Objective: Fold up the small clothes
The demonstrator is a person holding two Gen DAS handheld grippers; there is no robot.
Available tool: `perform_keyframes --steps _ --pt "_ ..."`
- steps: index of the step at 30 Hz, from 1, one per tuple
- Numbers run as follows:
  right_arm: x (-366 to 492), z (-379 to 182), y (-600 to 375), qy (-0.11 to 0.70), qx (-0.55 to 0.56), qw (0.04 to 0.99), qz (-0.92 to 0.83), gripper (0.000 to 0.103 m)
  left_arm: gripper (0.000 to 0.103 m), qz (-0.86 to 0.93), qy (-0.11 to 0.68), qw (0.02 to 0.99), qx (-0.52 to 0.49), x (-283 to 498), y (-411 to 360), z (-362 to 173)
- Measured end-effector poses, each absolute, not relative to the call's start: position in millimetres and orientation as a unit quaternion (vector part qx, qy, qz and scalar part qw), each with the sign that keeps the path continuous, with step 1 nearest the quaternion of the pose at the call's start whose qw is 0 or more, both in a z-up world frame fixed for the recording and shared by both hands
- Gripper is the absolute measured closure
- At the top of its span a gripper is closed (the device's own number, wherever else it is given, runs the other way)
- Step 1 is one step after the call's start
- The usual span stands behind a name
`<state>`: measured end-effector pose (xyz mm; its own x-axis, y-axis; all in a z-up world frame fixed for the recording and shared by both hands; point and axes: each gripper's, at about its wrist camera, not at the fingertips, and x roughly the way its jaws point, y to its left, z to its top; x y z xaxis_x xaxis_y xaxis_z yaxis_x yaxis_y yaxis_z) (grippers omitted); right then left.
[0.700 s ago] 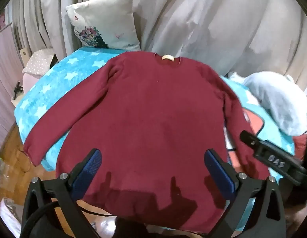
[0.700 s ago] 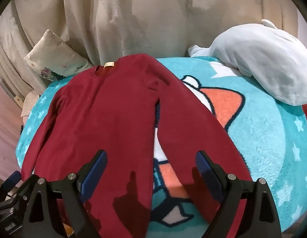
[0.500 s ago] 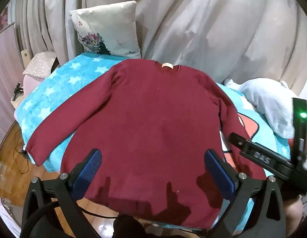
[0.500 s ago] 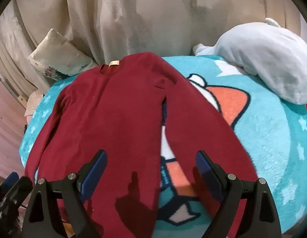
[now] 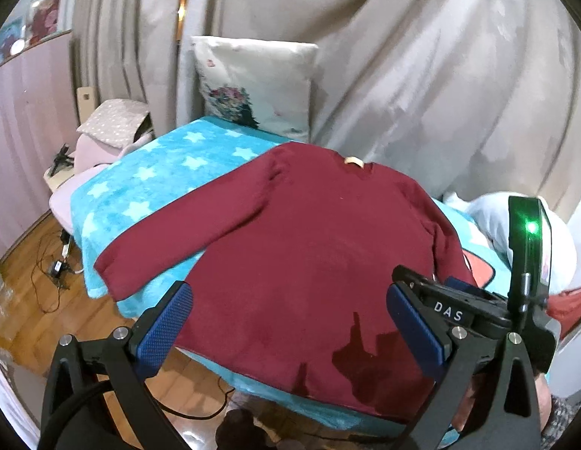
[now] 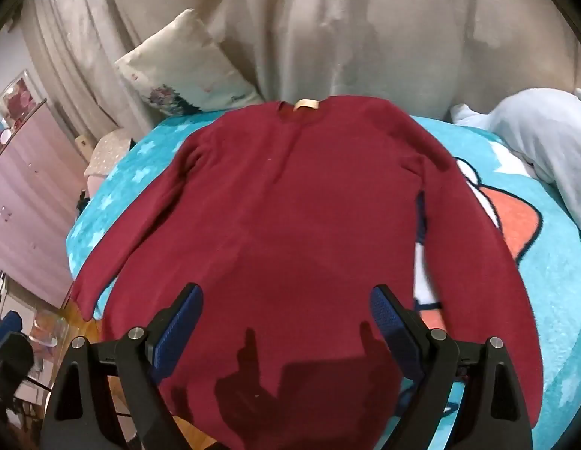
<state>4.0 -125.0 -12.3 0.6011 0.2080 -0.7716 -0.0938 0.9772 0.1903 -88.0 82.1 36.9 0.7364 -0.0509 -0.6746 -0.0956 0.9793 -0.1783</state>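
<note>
We hold our left hand-held gripper point(image 5: 290, 326) and our right hand-held gripper point(image 6: 286, 326) over the bed's near edge, both with jaws wide apart and nothing in them. Past them the dark red sweater point(image 6: 298, 217) lies flat on the blue star blanket point(image 5: 159, 183), sleeves spread, its collar at the far edge near a white pillow point(image 5: 253, 82).

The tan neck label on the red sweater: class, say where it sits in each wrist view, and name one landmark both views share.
Left wrist view: the neck label sits right of centre, upper middle, at the sweater's far edge.
Right wrist view: the neck label sits near centre, in the upper third.
Shared landmark: the flower-print pillow, left of the label in both.
</note>
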Motion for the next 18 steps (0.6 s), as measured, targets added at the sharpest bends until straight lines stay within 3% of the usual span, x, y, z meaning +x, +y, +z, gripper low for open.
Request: perform_keyframes --steps 18 --pt "-18 -11 -115 0.433 0.053 0.896 0.085 0.01 0.0 0.035 0.353 0.929 -0.106 -101 97 44"
